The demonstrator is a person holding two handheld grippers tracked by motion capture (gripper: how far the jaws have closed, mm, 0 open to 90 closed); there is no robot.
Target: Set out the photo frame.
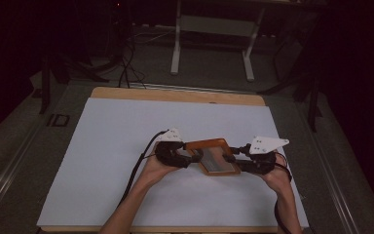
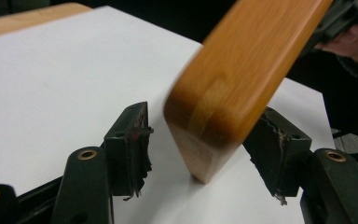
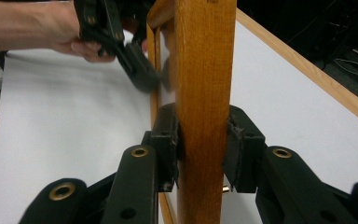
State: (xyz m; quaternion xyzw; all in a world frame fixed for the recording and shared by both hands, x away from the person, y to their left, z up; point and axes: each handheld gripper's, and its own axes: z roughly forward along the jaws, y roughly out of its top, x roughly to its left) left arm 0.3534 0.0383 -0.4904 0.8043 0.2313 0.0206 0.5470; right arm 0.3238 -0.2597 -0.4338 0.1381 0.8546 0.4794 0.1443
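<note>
A wooden picture frame (image 1: 213, 145) with a glass pane hangs tilted over the white sheet, between my two grippers. My right gripper (image 1: 233, 157) is shut on the frame's right side. In the right gripper view both pads of this gripper (image 3: 203, 144) press on the upright wooden bar (image 3: 205, 70). My left gripper (image 1: 191, 158) is at the frame's left corner. In the left gripper view its jaws (image 2: 205, 149) stand open around the rounded corner (image 2: 242, 70), with a clear gap at the left pad (image 2: 130, 140). The corner's tip is at or just above the sheet.
The white sheet (image 1: 126, 146) covers a wooden table whose bare edge (image 1: 175, 95) shows at the far side. Beyond it a metal stand (image 1: 212, 29) and loose cables (image 1: 126, 63) lie on the dark floor. Both forearms come in from the near edge.
</note>
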